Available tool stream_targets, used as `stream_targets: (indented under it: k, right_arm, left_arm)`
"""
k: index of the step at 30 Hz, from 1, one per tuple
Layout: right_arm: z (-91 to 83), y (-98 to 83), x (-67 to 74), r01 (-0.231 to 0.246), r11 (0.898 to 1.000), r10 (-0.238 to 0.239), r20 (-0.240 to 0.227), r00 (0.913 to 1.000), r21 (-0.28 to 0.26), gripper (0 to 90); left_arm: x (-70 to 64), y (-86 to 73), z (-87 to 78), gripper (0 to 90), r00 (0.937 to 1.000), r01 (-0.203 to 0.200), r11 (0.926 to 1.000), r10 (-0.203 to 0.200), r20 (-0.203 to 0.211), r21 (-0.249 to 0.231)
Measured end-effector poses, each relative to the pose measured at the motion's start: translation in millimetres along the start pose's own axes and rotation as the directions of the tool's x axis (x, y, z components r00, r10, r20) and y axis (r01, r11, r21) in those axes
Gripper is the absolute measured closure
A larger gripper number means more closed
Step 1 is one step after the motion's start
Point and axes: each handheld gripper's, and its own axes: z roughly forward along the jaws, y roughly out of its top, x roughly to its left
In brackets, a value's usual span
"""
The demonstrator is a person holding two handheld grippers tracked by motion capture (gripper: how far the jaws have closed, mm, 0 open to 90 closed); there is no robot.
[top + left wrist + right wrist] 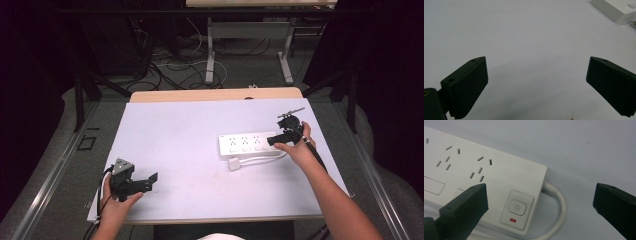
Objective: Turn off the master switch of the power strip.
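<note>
right gripper (274, 141) hovers w/ jaws spread over the switch end of the white plastic power strip (247, 144), prob lining up on its power button (517, 208). strip sits nr the table's (170, 130) right edge, long axis along the front edge, cord (560, 206) end rightward. left gripper (151, 181), jaws spread, idles at the front-left corner.

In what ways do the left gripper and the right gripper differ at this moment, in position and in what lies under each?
The left gripper is at the near left of the pale table, over bare surface; the right gripper is at the right, over the white plastic power strip. The left carries a grey three-cornered plate; the right does not show one. Both have black jaws standing wide open, holding nothing.
</note>
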Motion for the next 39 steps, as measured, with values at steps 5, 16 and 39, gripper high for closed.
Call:
stream_targets:
  k: [5, 16, 39]
  right_arm:
    - [-0.3, 0.0, 0.3, 0.002, 1.000, -0.002, -0.001, 1.0000, -0.001, 0.0]
    - [-3.2, 0.1, 0.3, 0.017, 1.000, -0.016, 0.003, 0.9999, -0.014, 0.0]
    - [-27.0, -1.8, 17.9, 0.056, 0.984, -0.054, 0.012, 0.9985, -0.168, 0.0]
  left_arm:
    - [0.1, -0.1, 0.0, 4.0, 1.0000, -0.001, 1.0000, 0.001, 0.000, 0.001]
    - [-0.2, 0.0, 0.3, 4.0, 1.0000, 0.003, 1.0000, -0.003, 0.002, -0.001]
    - [-1.7, 1.6, 2.5, 4.0, 1.0000, 0.004, 1.0000, -0.004, 0.008, 0.002]
